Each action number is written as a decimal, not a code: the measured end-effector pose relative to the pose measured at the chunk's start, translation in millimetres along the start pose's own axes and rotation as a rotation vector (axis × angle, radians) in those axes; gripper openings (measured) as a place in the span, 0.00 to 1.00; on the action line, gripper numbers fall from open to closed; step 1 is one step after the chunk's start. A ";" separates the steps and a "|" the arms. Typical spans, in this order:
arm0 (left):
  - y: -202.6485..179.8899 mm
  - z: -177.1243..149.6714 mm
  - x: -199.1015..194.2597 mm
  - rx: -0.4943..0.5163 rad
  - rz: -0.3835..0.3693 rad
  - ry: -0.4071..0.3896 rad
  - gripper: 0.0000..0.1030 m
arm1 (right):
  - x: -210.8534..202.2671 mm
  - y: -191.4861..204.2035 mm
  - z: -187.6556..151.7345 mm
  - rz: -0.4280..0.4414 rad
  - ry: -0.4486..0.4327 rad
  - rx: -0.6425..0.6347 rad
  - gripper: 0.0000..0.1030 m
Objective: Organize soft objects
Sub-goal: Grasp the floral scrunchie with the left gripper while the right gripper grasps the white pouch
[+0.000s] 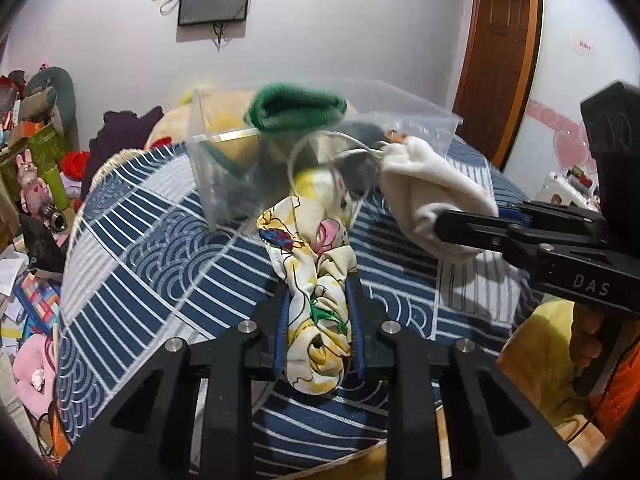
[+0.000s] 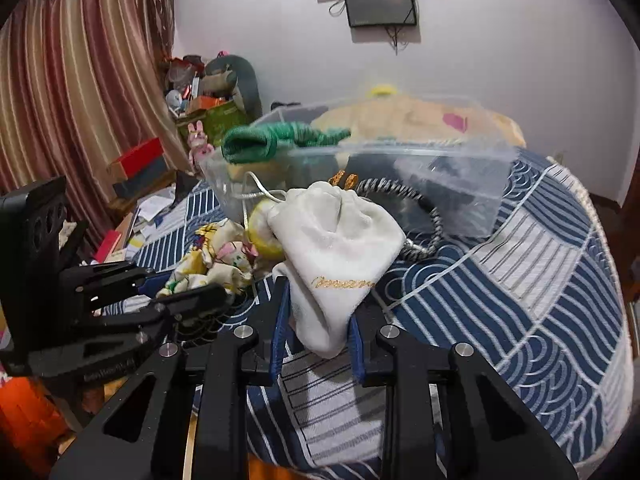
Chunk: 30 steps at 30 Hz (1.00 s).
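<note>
My left gripper [image 1: 318, 308] is shut on a floral scrunchie [image 1: 312, 280], cream with yellow, pink and green print, held above the blue patterned cloth. It also shows in the right wrist view [image 2: 212, 264]. My right gripper [image 2: 318, 312] is shut on a white drawstring pouch [image 2: 340, 248] with gold lettering; the pouch also shows in the left wrist view [image 1: 428, 196]. Both are just in front of a clear plastic box [image 1: 224, 172], also seen from the right wrist [image 2: 460, 176]. A green knitted item [image 1: 296, 108] hangs over the box rim.
A black-and-white braided cord [image 2: 420, 208] and a yellow round object [image 2: 260, 228] lie by the box. The blue and white patterned cloth [image 2: 520, 280] covers the surface. Clutter, plush toys and boxes [image 1: 36, 184] fill the left side. A wooden door [image 1: 500, 60] stands at the right.
</note>
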<state>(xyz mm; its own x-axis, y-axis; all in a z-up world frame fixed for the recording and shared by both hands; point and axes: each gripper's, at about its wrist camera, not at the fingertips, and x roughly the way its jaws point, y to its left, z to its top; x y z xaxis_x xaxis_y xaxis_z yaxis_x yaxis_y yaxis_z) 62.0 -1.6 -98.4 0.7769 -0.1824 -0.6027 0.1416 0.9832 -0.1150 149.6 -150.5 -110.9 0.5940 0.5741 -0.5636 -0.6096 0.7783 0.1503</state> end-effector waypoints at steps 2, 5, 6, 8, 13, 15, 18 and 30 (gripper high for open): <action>2.3 4.3 -8.2 -0.006 0.002 -0.023 0.24 | -7.4 -0.7 3.6 -0.008 -0.025 -0.004 0.23; 4.8 12.7 -24.1 -0.012 0.011 -0.070 0.24 | -18.3 -1.1 10.3 -0.023 -0.063 -0.012 0.23; 5.7 16.2 -29.1 -0.015 0.013 -0.086 0.24 | -21.2 -1.1 12.3 -0.029 -0.075 -0.014 0.23; 7.2 22.6 -37.8 -0.021 0.018 -0.116 0.24 | -27.7 -1.7 17.3 -0.044 -0.100 -0.018 0.23; 11.2 40.6 -53.4 -0.022 0.039 -0.184 0.24 | -43.1 -11.7 30.1 -0.076 -0.158 -0.016 0.23; 13.5 48.6 -56.3 -0.022 0.052 -0.207 0.24 | -45.3 -12.3 36.3 -0.087 -0.176 -0.015 0.23; 18.3 64.4 -56.8 -0.022 0.059 -0.236 0.24 | -47.4 -13.8 46.4 -0.107 -0.205 -0.015 0.23; 26.4 107.9 -33.1 0.001 0.124 -0.269 0.24 | -29.9 -14.7 93.1 -0.142 -0.262 -0.020 0.23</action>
<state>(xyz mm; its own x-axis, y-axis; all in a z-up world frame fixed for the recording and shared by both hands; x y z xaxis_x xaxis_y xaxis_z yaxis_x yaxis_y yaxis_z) 106.2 30.9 3.7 0.9231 -0.0533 -0.3808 0.0358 0.9980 -0.0529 189.6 -155.4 -20.7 0.7879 0.5077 -0.3485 -0.5190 0.8521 0.0677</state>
